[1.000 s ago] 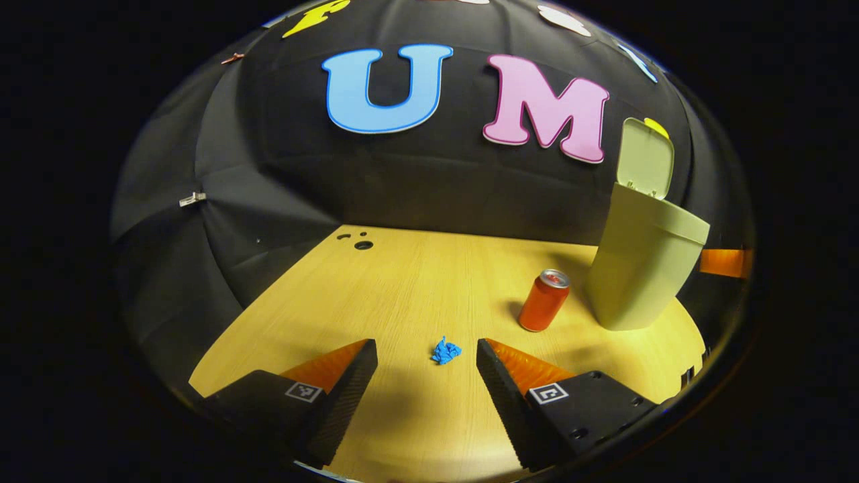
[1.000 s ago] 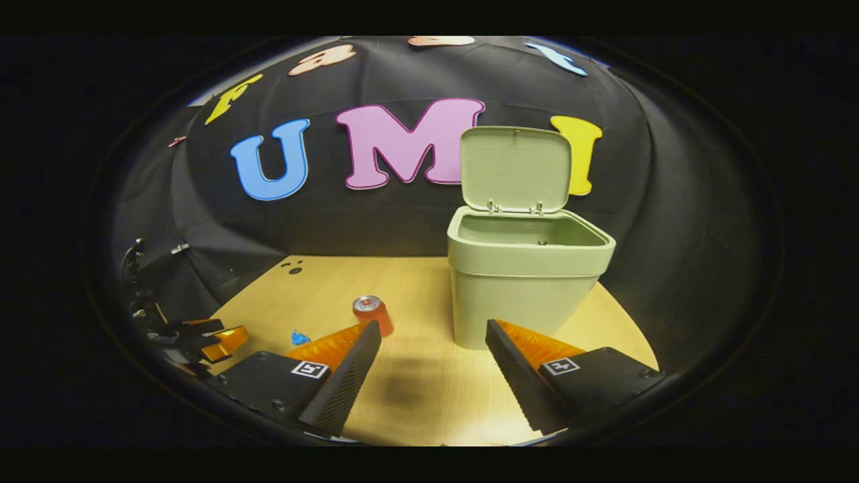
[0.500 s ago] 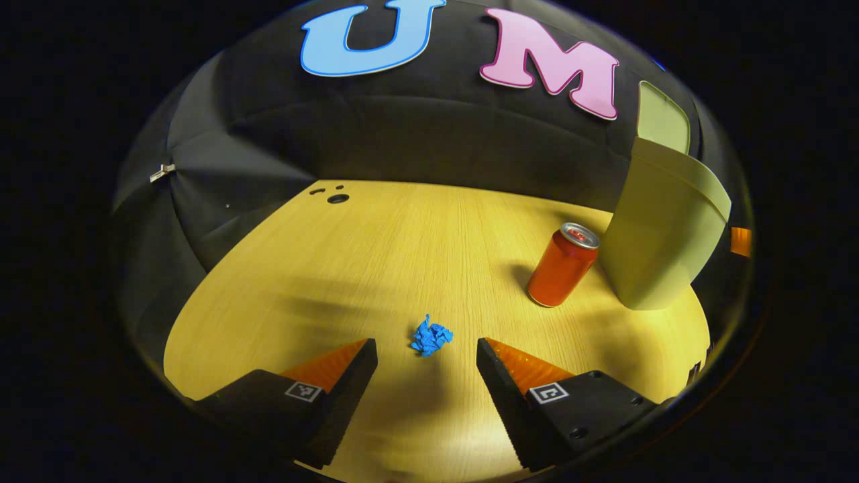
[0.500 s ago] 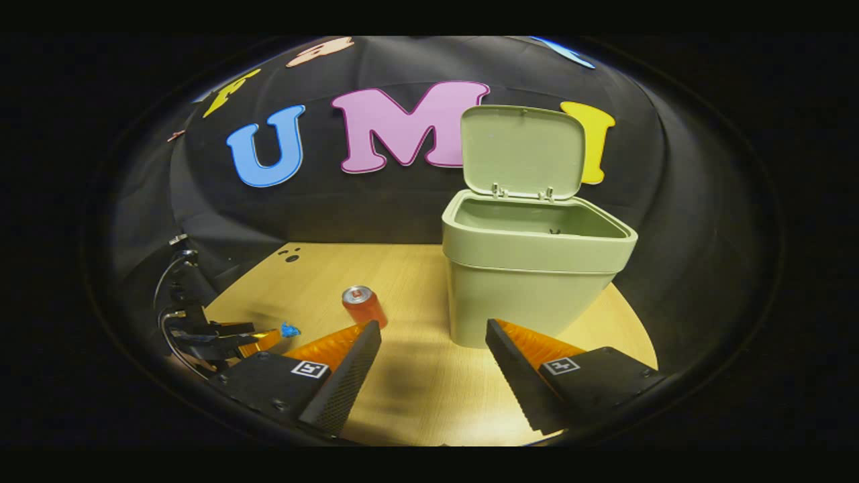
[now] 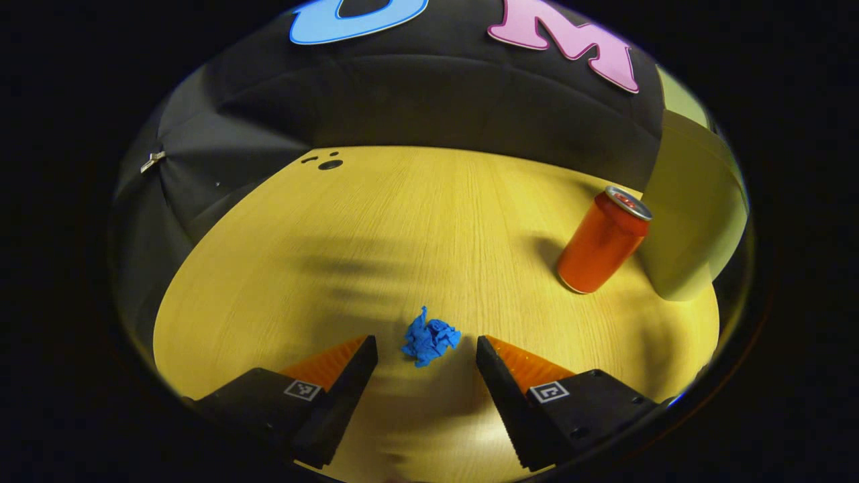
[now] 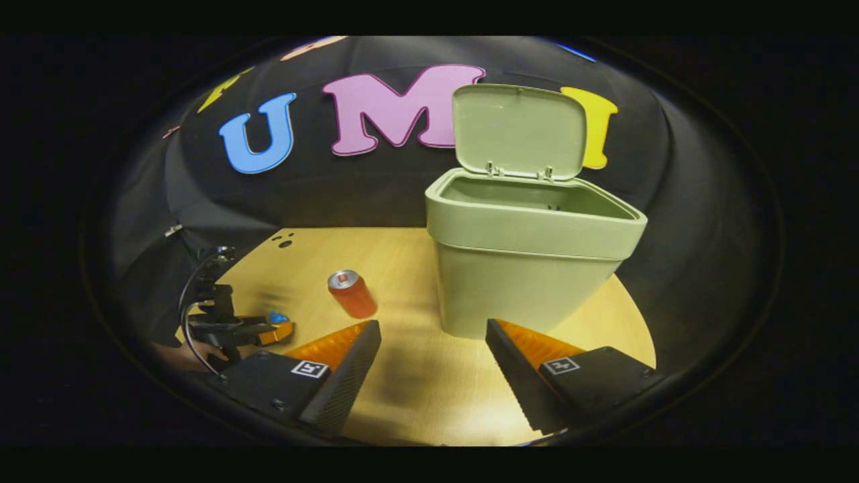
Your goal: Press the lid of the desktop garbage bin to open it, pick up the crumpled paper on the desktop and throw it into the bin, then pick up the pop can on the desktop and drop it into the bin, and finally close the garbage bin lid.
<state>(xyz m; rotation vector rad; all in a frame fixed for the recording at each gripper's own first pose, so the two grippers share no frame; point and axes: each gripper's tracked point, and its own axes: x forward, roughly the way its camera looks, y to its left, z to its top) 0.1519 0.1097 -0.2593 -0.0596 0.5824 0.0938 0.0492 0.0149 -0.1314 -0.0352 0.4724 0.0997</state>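
Paper (image 5: 430, 342) lies low centre between the wide-apart fingers of the left gripper (image 5: 427, 351), so squeezing and lifting toward the open bin (image 6: 530, 268) comes next.

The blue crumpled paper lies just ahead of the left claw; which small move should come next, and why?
Probably ease the left claw a little forward and down so its open fingers straddle the crumpled paper, then shut. The paper lies on the table between the fingertips but just ahead of them, not yet gripped. The bin has its lid up, so the first step looks done.
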